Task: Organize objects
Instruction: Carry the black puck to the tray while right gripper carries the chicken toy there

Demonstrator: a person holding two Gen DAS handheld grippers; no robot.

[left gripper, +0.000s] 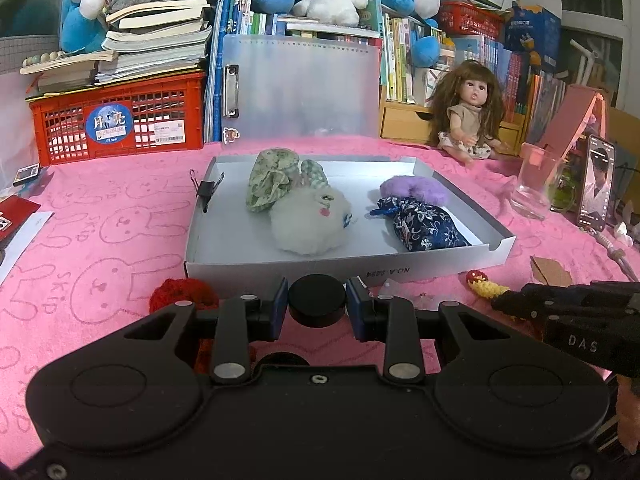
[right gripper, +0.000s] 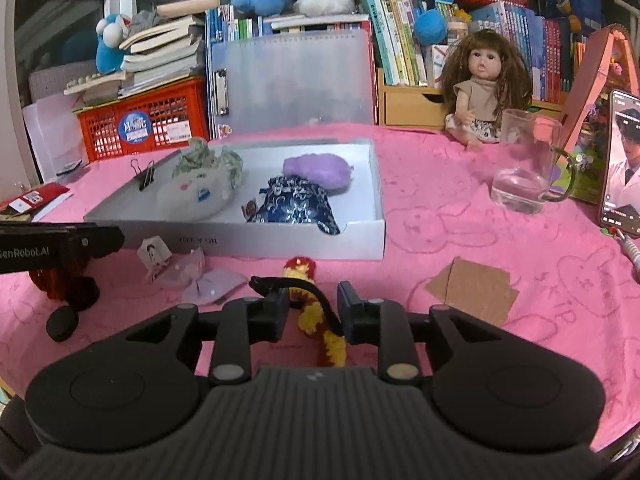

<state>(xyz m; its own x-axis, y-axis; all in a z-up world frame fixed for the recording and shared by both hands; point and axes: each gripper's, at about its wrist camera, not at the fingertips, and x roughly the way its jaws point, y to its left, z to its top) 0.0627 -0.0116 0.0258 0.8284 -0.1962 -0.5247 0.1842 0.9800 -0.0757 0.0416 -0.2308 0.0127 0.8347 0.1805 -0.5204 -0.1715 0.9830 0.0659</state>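
**Two handheld grippers at the near edge of a half-filled grey box**

Left wrist view: the left gripper is clamped on a small round black puck-shaped disc, its blue-padded fingers pressing the disc from both sides. Just beyond stands a shallow grey cardboard box on a pink towel printed with rabbit outlines. Inside the box lie a green floral fabric pouch, a white fluffy plush, a purple fuzzy plush and a dark blue floral drawstring pouch. A red crocheted piece sits on the towel at the gripper's left. The right gripper's black body enters at the right edge, beside a yellow-and-red crocheted toy.

Right wrist view: the right gripper has its jaws apart, with the yellow-and-red crocheted toy lying between them on the towel. A black cord curves over it. The pads do not appear to press on it. The toy's long axis runs roughly along the fingers, red head pointing away toward the box, which lies straight ahead and slightly left (the dark blue pouch occupies its near right corner). The right hand is plainly the nearer one to this toy; the left gripper is well off at the left edge.

My judgement: closing on the toy's middle, then carrying it forward over the box's near wall, is the likely next step.
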